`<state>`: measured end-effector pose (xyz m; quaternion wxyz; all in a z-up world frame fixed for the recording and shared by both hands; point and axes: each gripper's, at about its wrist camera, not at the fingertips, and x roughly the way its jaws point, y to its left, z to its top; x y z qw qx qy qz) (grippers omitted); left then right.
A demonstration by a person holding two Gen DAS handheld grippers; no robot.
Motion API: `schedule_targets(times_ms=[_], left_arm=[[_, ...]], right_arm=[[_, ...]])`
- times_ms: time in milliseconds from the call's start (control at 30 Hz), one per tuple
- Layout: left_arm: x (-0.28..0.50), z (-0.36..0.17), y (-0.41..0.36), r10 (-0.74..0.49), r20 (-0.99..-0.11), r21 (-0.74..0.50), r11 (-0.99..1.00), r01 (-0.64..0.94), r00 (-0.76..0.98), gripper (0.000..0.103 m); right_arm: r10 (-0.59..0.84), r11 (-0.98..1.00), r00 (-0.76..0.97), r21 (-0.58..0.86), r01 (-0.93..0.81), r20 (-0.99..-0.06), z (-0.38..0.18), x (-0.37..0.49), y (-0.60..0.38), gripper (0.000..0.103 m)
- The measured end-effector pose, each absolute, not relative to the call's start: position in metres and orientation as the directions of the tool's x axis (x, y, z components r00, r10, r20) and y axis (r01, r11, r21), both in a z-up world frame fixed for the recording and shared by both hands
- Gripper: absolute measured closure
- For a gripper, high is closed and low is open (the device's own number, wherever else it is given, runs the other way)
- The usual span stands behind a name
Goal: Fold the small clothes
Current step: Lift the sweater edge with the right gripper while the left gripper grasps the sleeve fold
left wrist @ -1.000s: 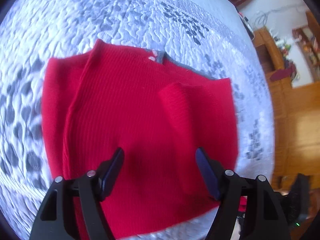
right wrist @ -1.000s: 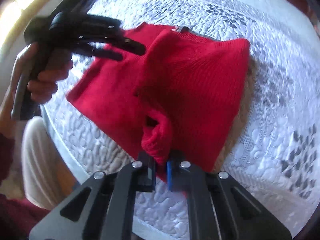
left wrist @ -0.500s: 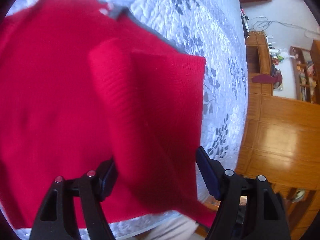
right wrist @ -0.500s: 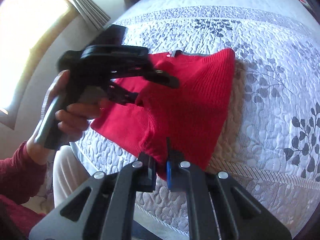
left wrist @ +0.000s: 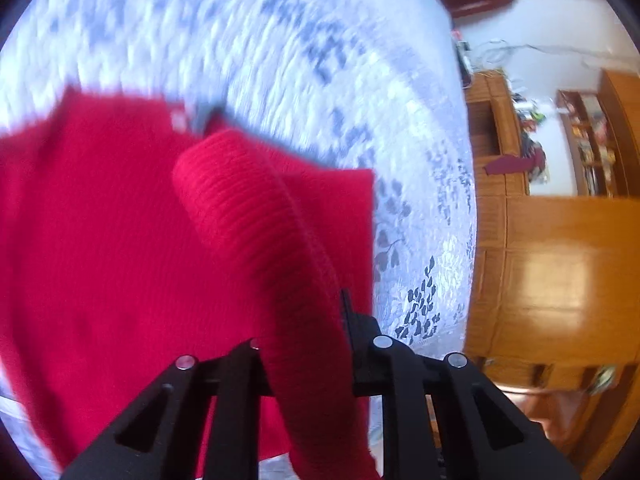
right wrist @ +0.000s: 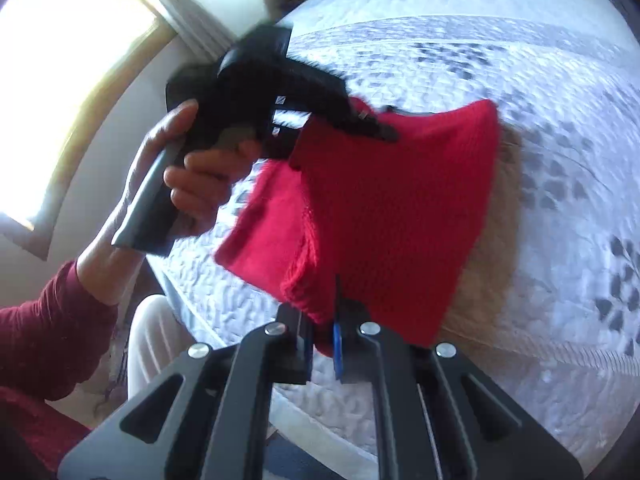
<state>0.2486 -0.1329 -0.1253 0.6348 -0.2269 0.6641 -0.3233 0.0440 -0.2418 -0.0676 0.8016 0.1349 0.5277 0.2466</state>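
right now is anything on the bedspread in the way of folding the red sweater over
Nothing visible. Both tongs, left and right, already pinch the red sweater; the left jaws have just closed on it. The quilted bedspread around it looks bare, though parts are motion-blurred.

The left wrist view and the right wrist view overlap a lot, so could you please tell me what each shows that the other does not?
Only the left wrist view shows the wooden cabinets and shelves beside the bed, and the left gripper from behind, its jaws having just closed on a rolled fold of the red sweater.

Only the right wrist view shows the bright window, the hand holding the left gripper, the dark red sleeve, and the right gripper clamping the sweater's edge.

Both show the sweater and the quilted bedspread.
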Motion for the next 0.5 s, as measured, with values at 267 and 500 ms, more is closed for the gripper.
schedule_targets(times_ms=[267,500], left_arm=[[0.274,-0.079,-0.063,-0.624,-0.781,-0.598,0.759,0.257,0.025,0.086],[0.284,-0.140,-0.011,-0.525,-0.851,-0.511,0.829,0.229,0.004,0.086]], right_arm=[[0.588,0.794,0.252,0.488,-0.363,-0.769,-0.071,0.083,-0.144,0.097],[0.507,0.818,0.139,0.424,-0.388,-0.851,-0.125,0.104,-0.077,0.097]])
